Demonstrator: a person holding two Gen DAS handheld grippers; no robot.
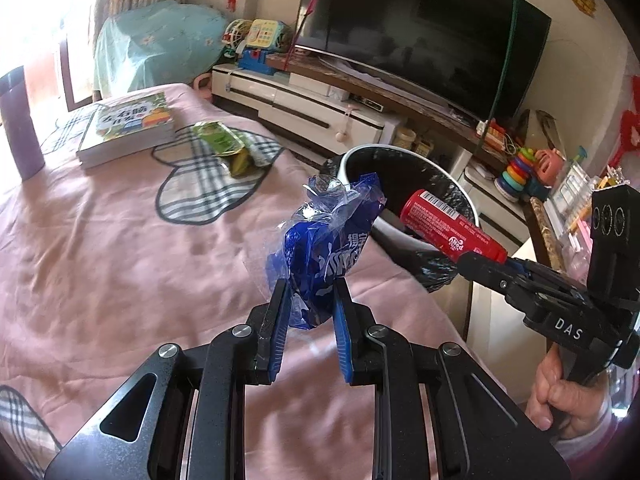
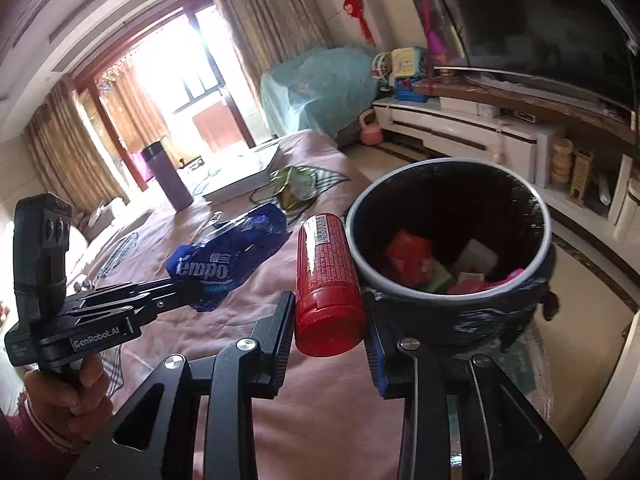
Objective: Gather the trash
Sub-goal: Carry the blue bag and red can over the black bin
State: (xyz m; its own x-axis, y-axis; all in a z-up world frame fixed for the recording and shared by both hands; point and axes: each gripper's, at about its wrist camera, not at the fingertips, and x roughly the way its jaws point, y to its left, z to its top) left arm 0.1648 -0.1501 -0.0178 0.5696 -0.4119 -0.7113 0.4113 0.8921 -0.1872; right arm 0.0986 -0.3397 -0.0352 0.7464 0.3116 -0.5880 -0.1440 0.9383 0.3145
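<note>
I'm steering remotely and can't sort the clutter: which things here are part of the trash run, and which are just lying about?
Part of the job:
blue wrapper in the left tongs
red can in the right tongs
green wrapper on the bed
bin

Lying about:
book
purple cup
television
toys

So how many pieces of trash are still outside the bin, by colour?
Blue: 1, the blue wrapper in the left tongs.
Red: 1, the red tube in the right tongs.
Green: 1, the green wrapper on the bed.
Total: 3.
</note>
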